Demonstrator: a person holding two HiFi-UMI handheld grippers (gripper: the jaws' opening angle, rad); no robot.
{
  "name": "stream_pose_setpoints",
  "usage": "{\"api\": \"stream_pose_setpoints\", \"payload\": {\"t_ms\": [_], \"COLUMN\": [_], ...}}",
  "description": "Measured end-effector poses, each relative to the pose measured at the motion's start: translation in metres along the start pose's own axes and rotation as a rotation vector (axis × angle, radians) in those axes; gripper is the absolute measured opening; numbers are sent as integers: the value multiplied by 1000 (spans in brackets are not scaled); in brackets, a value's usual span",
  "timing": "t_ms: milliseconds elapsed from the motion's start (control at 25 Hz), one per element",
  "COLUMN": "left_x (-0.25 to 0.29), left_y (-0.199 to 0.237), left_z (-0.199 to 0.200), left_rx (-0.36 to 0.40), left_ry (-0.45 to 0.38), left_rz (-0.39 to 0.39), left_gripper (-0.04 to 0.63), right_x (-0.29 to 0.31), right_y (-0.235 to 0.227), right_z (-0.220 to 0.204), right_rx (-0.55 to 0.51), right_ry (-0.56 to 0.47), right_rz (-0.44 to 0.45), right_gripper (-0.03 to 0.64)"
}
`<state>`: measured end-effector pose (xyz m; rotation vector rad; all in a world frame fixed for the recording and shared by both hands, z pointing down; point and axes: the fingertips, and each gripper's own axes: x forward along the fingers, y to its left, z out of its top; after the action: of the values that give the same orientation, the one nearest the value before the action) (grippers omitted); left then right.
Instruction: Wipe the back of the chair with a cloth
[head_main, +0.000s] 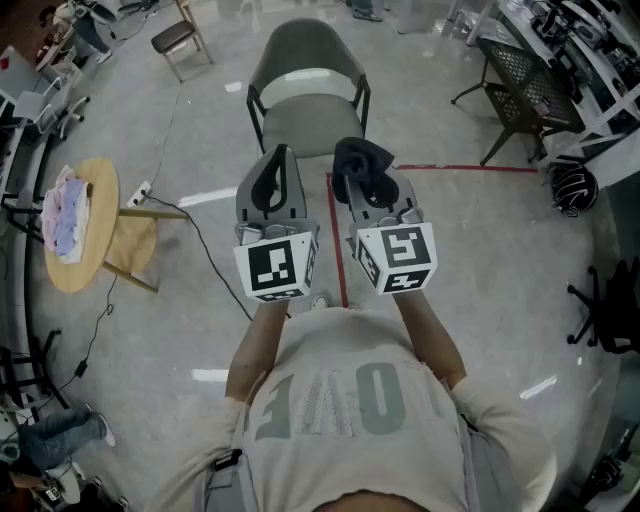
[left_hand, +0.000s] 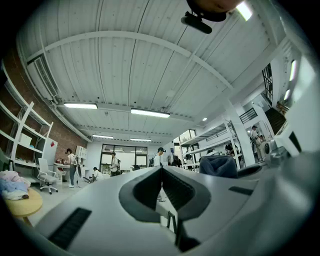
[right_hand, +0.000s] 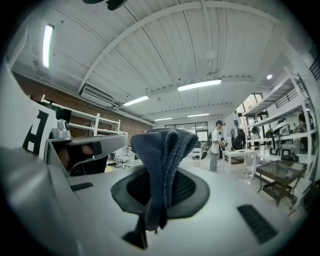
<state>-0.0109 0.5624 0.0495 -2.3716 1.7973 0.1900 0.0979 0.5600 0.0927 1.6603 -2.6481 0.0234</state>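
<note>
A grey-green chair stands on the floor ahead of me in the head view, its curved back (head_main: 305, 50) farthest away and its seat (head_main: 312, 112) towards me. Both grippers are held up side by side just short of the seat, apart from the chair. My right gripper (head_main: 360, 165) is shut on a dark blue-grey cloth (head_main: 363, 162), which bunches up above the jaws (right_hand: 162, 160). My left gripper (head_main: 277, 158) is shut with nothing in it; its jaws meet (left_hand: 161, 171) and aim towards the room's far side. The cloth (left_hand: 218, 166) also shows at the right of the left gripper view.
A round wooden table (head_main: 100, 180) with a pile of pale cloths (head_main: 63, 212) stands at the left. Red tape (head_main: 336, 245) runs along the floor under the grippers. A black mesh chair (head_main: 520, 95) and a helmet (head_main: 572, 188) are at the right. A cable (head_main: 215, 265) trails over the floor.
</note>
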Motion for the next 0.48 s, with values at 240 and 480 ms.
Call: {"api": "stream_pose_setpoints", "payload": {"t_ms": [240,480], "left_x": [4,6], "left_y": [3,13], "left_z": [0,-2], "left_rx": [-4,-16], "left_ry": [-10,-19], "left_rz": [-5,-10], "left_gripper": [15,15], "right_x": [5,9], "right_y": [4,7], "right_z": [3,5], "right_rx": [-22,-36], "right_ry": [-16,-29], "right_rz": [6,-16], "right_gripper": [58,58]}}
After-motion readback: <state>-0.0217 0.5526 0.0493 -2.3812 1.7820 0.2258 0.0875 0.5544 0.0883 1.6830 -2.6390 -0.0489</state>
